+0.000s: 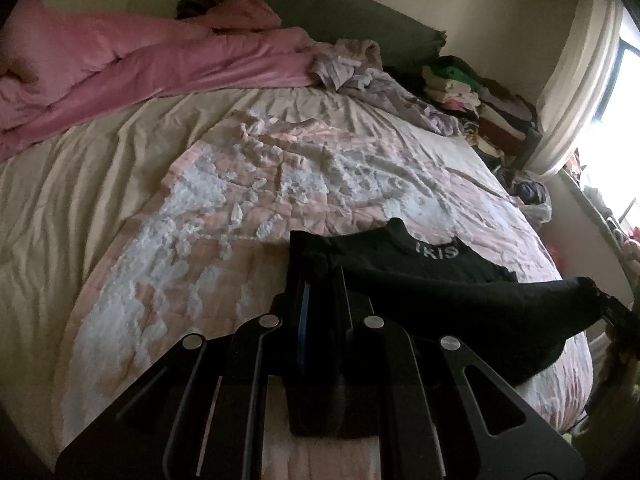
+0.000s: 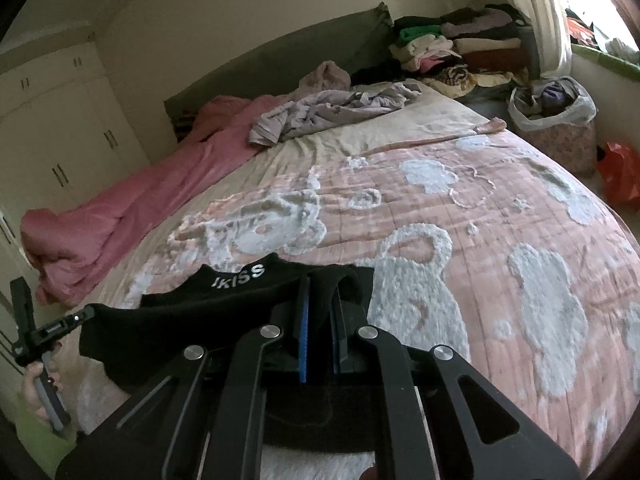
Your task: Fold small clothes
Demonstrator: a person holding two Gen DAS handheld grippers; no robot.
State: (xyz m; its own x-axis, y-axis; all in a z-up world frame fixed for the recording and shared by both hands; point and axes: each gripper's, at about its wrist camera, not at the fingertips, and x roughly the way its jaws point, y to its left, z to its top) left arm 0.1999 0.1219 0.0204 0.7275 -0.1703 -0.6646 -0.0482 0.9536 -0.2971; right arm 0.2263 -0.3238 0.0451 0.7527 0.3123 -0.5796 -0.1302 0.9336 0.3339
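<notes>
A small black garment (image 1: 436, 280) with white lettering on its band is stretched between both grippers, just over the pink quilt (image 1: 248, 216) on the bed. In the left wrist view my left gripper (image 1: 320, 276) is shut on the garment's left end, cloth bunched between its pads. The right gripper (image 1: 608, 308) grips the other end at the frame's right edge. In the right wrist view my right gripper (image 2: 320, 288) is shut on the black garment (image 2: 224, 300). There the left gripper (image 2: 76, 318) pinches the far corner at the left, with a hand (image 2: 36, 384) on its handle.
A pink duvet (image 2: 132, 208) lies along the bed's far side, with crumpled lilac clothes (image 2: 332, 110) near the green headboard (image 2: 260, 56). Folded clothes are stacked (image 2: 472, 46) beyond the bed. A plastic bag of clothes (image 2: 556, 108) and an orange bag (image 2: 620, 172) sit on the floor.
</notes>
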